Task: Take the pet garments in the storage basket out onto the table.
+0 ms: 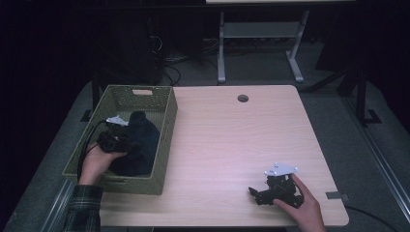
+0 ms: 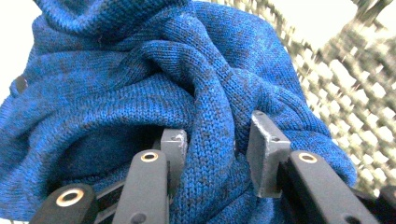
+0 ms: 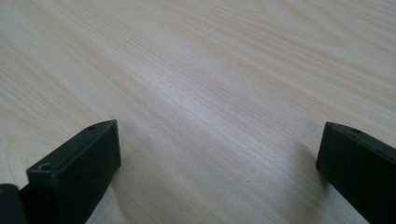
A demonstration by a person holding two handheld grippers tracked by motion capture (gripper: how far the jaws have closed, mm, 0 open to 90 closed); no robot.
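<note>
— What's at the counter's left edge?
— A woven olive-green rectangular basket (image 1: 167,126) holding a crumpled dark blue knitted garment (image 1: 140,140). The left gripper (image 1: 126,144) has its jaws clamped on a fold of it.
— And the right?
— The right gripper (image 1: 258,192) rests on the pale wooden counter (image 1: 232,140) near its front right corner, jaws wide apart.

The high view is dim, dark toward its upper corners. Both gripper views are brighter; the left gripper view's upper corners glare white, its right side blurred.
</note>
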